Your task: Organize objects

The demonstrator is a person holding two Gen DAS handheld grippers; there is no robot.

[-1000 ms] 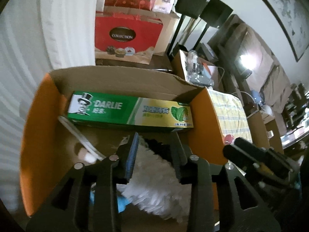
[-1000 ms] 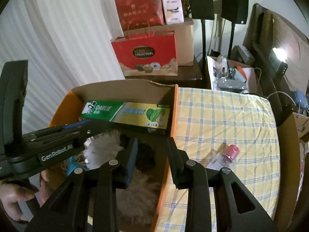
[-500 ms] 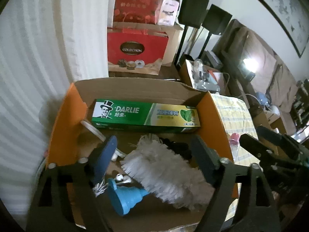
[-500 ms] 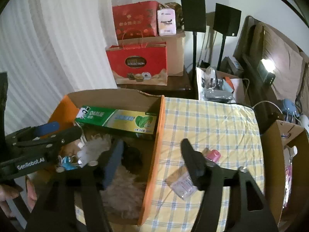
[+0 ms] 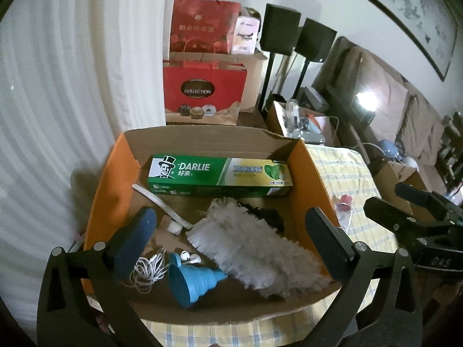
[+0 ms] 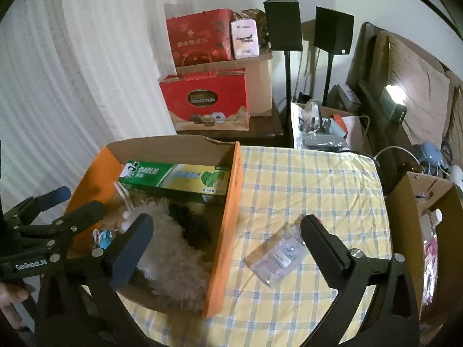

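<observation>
An orange-sided cardboard box (image 5: pixel 114 179) (image 6: pixel 228 202) sits on the checked table. Inside lie a green Darlie toothpaste carton (image 5: pixel 220 173) (image 6: pixel 173 177), a white fluffy duster (image 5: pixel 254 245) (image 6: pixel 170 245), a blue funnel (image 5: pixel 194 279), white earphones (image 5: pixel 150 269) and a dark tangled item (image 6: pixel 192 225). My left gripper (image 5: pixel 231 240) hangs above the box, jaws opening wide, nothing between them. My right gripper (image 6: pixel 225 245) straddles the box's right wall, jaws opening, holding nothing. A clear bottle with a pink cap (image 6: pixel 279 256) (image 5: pixel 343 205) lies on the cloth right of the box.
A yellow checked cloth (image 6: pixel 312 185) covers the table. Red gift bags (image 6: pixel 208 104) and a brown carton stand behind the box, speakers on stands (image 6: pixel 285 29) further back. Another cardboard box (image 6: pixel 428 202) sits at the right edge. A hand (image 6: pixel 11 295) shows at lower left.
Both grippers let go of the white duster, opened wide and drew back and up from the box. The duster now lies loose inside it.
</observation>
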